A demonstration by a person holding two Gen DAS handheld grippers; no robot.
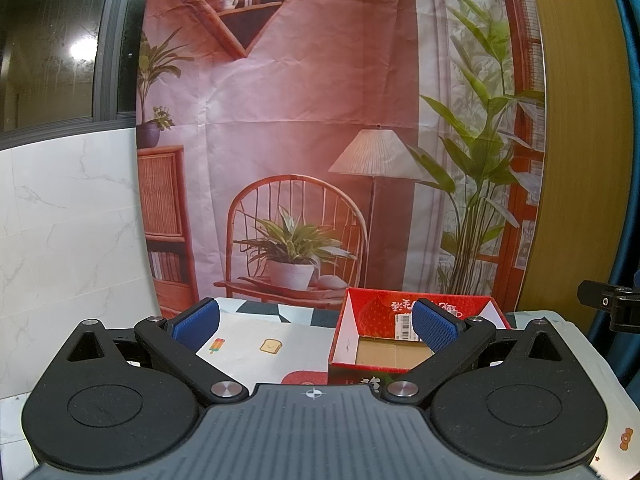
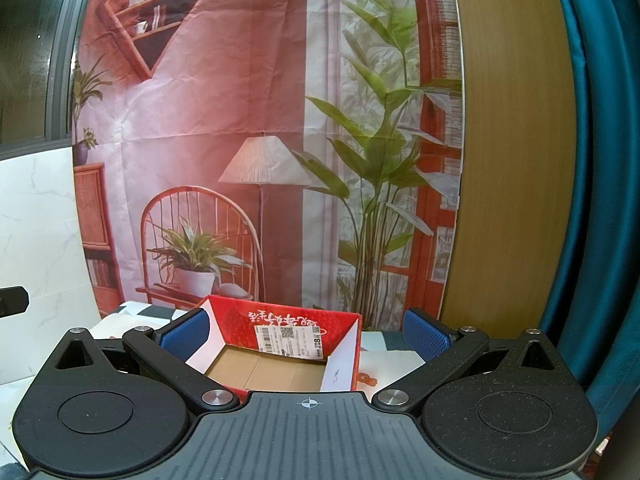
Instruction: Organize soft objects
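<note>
both grippers (image 1: 316, 322) (image 2: 306, 330) are black, with blue textured pads (image 1: 436, 328), silver screws and ribbed grey bases

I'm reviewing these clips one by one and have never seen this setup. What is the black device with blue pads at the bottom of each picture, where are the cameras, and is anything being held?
Each picture comes from a fisheye camera mounted on a handheld two-finger gripper, looking forward along its fingers. A person carries one in each hand. The left gripper and the right gripper both stand wide open with blue pads, holding nothing. Ahead, on a patterned tablecloth, sits an open red cardboard box printed with a strawberry; the part of its inside that shows is bare. Behind hangs a printed backdrop of a room. No soft objects are visible in either view.
</note>
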